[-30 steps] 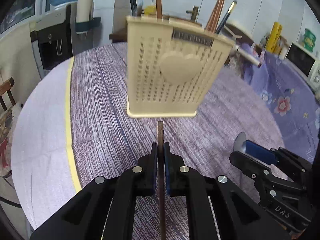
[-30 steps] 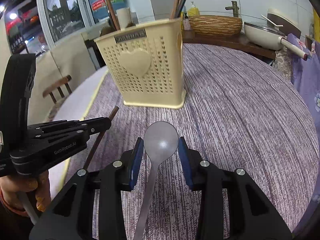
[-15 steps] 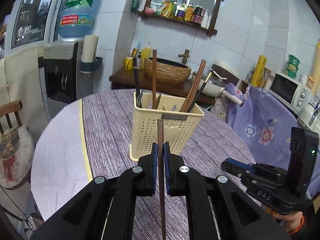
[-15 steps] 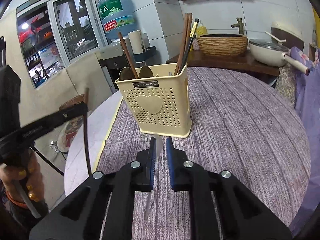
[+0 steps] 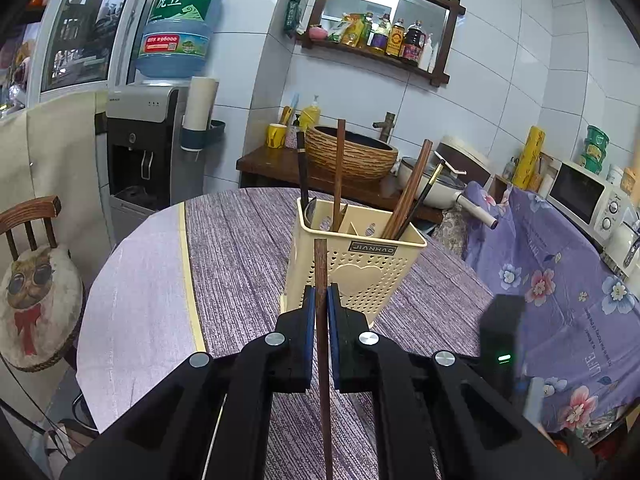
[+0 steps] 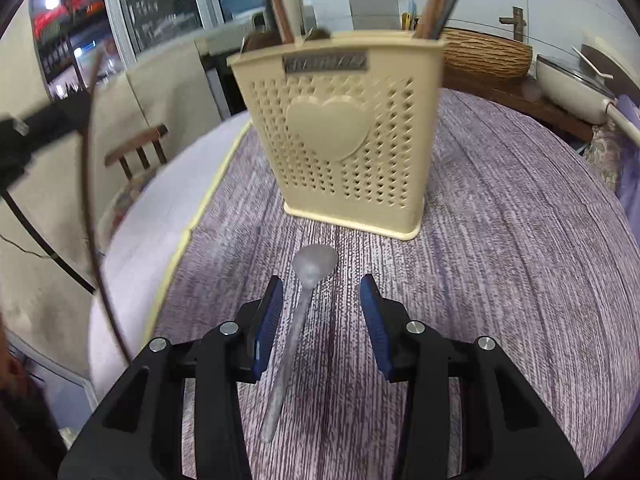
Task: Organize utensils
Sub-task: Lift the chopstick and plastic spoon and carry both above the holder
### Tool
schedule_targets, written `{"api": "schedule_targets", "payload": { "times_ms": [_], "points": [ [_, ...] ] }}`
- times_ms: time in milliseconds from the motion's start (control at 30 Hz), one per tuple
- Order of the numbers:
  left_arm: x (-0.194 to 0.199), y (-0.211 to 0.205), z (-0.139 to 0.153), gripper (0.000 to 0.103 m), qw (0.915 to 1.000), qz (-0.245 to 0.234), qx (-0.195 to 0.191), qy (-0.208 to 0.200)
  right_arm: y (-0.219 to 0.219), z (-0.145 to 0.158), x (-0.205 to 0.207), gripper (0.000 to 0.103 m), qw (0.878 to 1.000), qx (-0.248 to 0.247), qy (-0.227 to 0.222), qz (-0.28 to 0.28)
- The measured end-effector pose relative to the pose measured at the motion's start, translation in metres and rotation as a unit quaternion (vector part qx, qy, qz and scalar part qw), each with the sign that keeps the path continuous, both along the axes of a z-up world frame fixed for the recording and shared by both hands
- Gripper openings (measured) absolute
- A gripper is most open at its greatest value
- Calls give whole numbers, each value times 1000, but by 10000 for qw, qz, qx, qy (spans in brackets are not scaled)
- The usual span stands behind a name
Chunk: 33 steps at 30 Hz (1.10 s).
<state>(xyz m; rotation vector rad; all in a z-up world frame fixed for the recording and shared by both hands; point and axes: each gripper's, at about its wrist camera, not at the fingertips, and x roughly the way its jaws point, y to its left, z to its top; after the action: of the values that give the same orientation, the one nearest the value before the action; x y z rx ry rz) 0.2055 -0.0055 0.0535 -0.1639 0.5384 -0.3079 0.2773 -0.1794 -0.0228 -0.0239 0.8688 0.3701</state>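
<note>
Brown wooden chopstick (image 5: 320, 276) is clamped upright by the left gripper (image 5: 321, 300); grey metal spoon (image 6: 298, 320) lies untouched, lower centre, between the right gripper's (image 6: 321, 300) opening jaws.

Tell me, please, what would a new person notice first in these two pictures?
First the cream utensil holder with a heart on its front, standing on the purple striped table with chopsticks sticking up from it. Next, the left gripper shut on one brown chopstick in front of that holder. Then the spoon lying on the table between the opening jaws of the right gripper.
</note>
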Motion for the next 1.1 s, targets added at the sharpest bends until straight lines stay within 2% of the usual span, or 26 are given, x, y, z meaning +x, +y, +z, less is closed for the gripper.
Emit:
{"api": "schedule_targets", "payload": {
  "times_ms": [133, 300, 533, 633, 733, 933, 1100],
  "points": [
    [-2, 5, 0, 7, 10000, 27, -33, -6, 24, -22, 21, 41, 9988, -429, 212, 48],
    [-4, 10, 0, 7, 10000, 39, -73, -12, 36, -32, 33, 41, 9976, -646, 246, -1],
    [-4, 11, -1, 7, 9999, 45, -107, -11, 41, -33, 39, 37, 9978, -637, 148, -52],
    [-4, 11, -1, 7, 9999, 51, -118, -8, 35, -32, 37, 37, 9991, -395, 158, -51],
    [-4, 12, 0, 7, 9999, 67, -122, -35, 23, -20, 28, 37, 9999, -71, 7, -84],
    [-5, 10, 3, 7, 9998, 53, -162, -69, -8, 28, -14, 37, 9961, 572, -673, -4],
    [-6, 5, 5, 7, 9998, 12, -184, -106, -24, 58, -42, 37, 9924, 728, -992, 61]
  ]
}}
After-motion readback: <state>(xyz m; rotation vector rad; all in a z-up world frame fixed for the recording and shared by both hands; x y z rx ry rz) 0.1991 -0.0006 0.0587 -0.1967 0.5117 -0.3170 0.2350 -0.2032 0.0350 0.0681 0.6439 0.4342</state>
